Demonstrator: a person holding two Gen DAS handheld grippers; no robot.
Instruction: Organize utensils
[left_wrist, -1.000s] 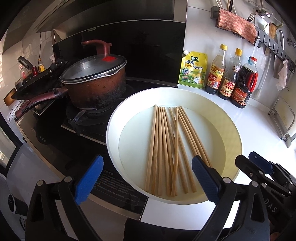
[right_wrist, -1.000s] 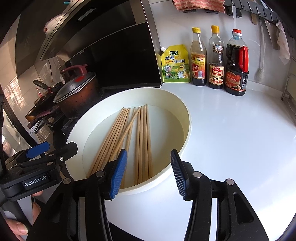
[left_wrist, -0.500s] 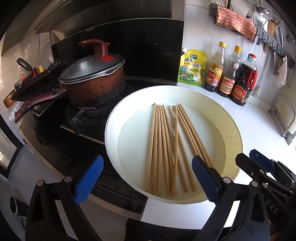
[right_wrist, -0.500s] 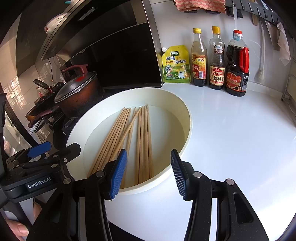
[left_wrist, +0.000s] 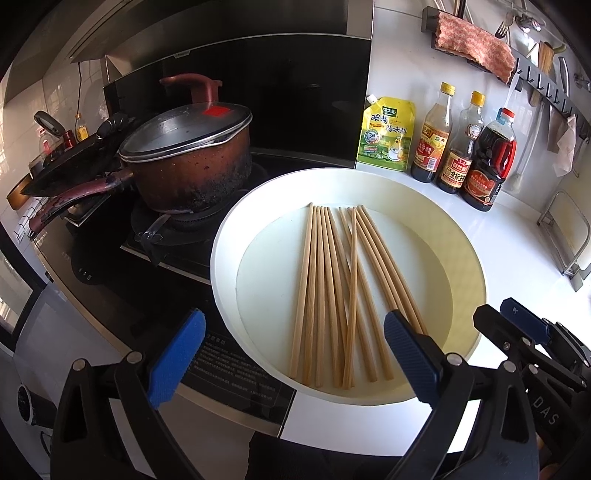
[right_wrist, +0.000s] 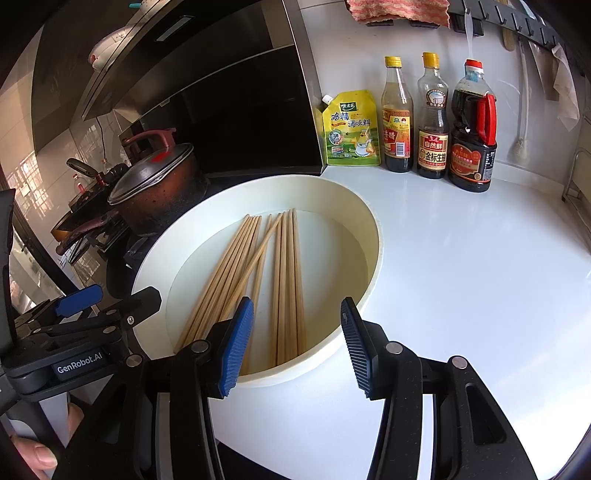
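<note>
In the left wrist view, a loose bundle of wooden chopsticks is seen lying flat on the floor of a wide white basin, most of them near parallel and one laid slantwise across the others; the basin stands on the white table hard by a stove that carries a lidded pot. The left gripper is held wide open over the near rim with nothing between its blue pads. If the sticks are to be gathered, a grasp low across their near ends would be judged best, the crossed stick being squared up so that none is levered out. On a yellow pouch Chinese characters are printed, and "DAS" is read on the right gripper's body at the edge. In the right wrist view, the same sticks are shown in two fans inside the basin, and the right gripper is seen open and empty just above the near rim. "GenRobot.AI" is read on the left gripper's body, and three labelled sauce bottles are lined up by the wall; their small print cannot be made out.
</note>
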